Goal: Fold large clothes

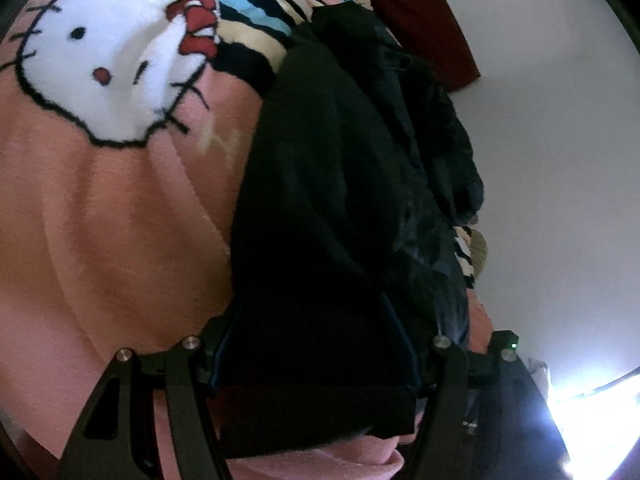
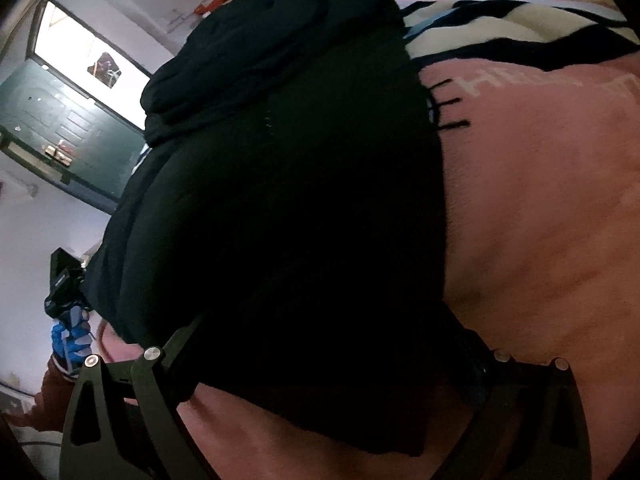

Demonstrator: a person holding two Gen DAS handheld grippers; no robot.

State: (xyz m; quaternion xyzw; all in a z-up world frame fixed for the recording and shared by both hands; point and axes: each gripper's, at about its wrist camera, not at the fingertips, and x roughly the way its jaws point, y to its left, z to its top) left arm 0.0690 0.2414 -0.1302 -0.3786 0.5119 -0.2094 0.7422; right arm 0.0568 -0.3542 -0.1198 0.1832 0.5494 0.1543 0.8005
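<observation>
A large black garment of soft, heavy fabric (image 1: 320, 184) lies in a long bundle on a pink fleece blanket printed with a white cartoon cat face (image 1: 120, 208), which covers a bed. Its near hem sits just ahead of both tools.

Left gripper (image 1: 316, 344): the jaws stand wide, one finger either side of the hem. The fabric lies between them, but no pad is seen pressing on it; judged open and holding nothing.

Right gripper (image 2: 332, 364): the fingers reach into the black cloth and are lost against it. Whether they are clamped on the hem or merely resting over it cannot be told.

Risks, as judged from this position:
- If the left jaws close low, they may pinch the blanket together with the hem and drag the bedding into the fold.
- The bundle is several layers thick; a shallow bite may take only the top layer, and the rest would slide out and leave the fold crooked.
- Uneven grips at the two corners would skew the fold line.

Obscured: the garment's type, seams and far end are unreadable in the dark fabric. In the right wrist view, a blue-and-white gloved hand (image 2: 72, 336) gripping a dark handle shows at the left edge, cut off below. A bright window (image 2: 92, 60) washes out detail nearby.
</observation>
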